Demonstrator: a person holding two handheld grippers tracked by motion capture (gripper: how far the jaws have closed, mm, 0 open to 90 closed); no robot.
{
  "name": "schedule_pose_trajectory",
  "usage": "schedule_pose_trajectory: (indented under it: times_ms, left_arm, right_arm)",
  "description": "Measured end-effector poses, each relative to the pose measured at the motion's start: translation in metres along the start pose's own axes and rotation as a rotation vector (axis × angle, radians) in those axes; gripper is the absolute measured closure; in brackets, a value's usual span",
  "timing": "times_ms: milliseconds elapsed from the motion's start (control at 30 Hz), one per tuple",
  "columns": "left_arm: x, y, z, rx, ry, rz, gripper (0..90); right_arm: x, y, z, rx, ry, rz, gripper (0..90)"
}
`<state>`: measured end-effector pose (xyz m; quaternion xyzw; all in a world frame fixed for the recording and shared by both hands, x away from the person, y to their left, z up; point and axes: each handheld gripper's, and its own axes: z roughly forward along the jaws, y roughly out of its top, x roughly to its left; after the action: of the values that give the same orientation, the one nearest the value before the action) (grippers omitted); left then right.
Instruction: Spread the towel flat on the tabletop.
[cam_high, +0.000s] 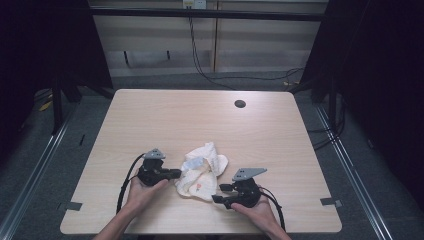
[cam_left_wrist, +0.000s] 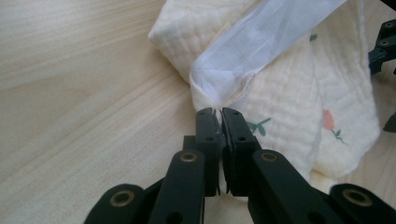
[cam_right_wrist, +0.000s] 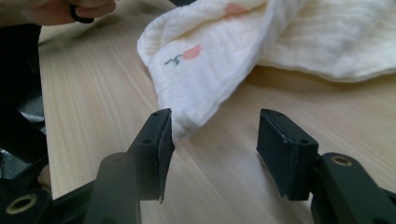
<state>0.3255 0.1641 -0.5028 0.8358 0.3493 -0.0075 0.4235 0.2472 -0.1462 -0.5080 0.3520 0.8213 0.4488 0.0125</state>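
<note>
A crumpled cream muslin cloth (cam_high: 202, 170) with small flower prints lies on the table near its front edge. At its left side, my left gripper (cam_high: 176, 174) is shut on an edge of the cloth (cam_left_wrist: 280, 107); the jaws (cam_left_wrist: 220, 114) pinch the fabric just below a sheer white strip (cam_left_wrist: 261, 44). My right gripper (cam_high: 218, 193) sits at the cloth's lower right with its jaws apart. In the right gripper view a corner of the cloth (cam_right_wrist: 210, 65) droops between the jaws (cam_right_wrist: 215, 135), close to the left pad (cam_right_wrist: 161, 144), and neither pad presses on it.
The wooden table (cam_high: 200, 115) has a round cable hole (cam_high: 240, 104) at the back right. Grey tape marks (cam_high: 331, 202) sit near both front corners. Black cables (cam_high: 200, 65) hang behind the table. Dark frames and curtains flank both sides.
</note>
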Motion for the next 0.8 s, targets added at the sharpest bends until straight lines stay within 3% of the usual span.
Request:
schedule_pose_trajectory:
  times_ms: [67,133,367,400,500,800]
  left_arm:
    - [-0.001,-0.001,0.001,0.002,0.001,0.004,86.2]
    - [-0.003,0.000,-0.001,-0.018,-0.011,-0.003,86.2]
    - [-0.003,0.001,-0.003,-0.043,-0.046,-0.004,86.1]
    - [-0.003,0.001,-0.004,-0.050,-0.047,-0.007,86.1]
    - [-0.003,0.001,-0.007,-0.068,-0.050,-0.008,86.1]
    - [-0.004,0.006,-0.023,-0.166,-0.084,0.001,86.0]
  right_arm:
    - [0.004,0.001,0.003,0.008,0.002,-0.017,44.8]
    - [0.006,0.001,0.005,0.000,0.013,-0.027,51.0]
    - [0.009,0.004,0.013,-0.010,0.103,0.012,70.5]
    - [0.009,0.004,0.013,-0.010,0.103,0.012,70.5]
    - [0.009,0.004,0.013,0.009,0.086,-0.003,83.4]
    - [0.001,0.010,-0.002,-0.031,0.085,0.016,89.1]
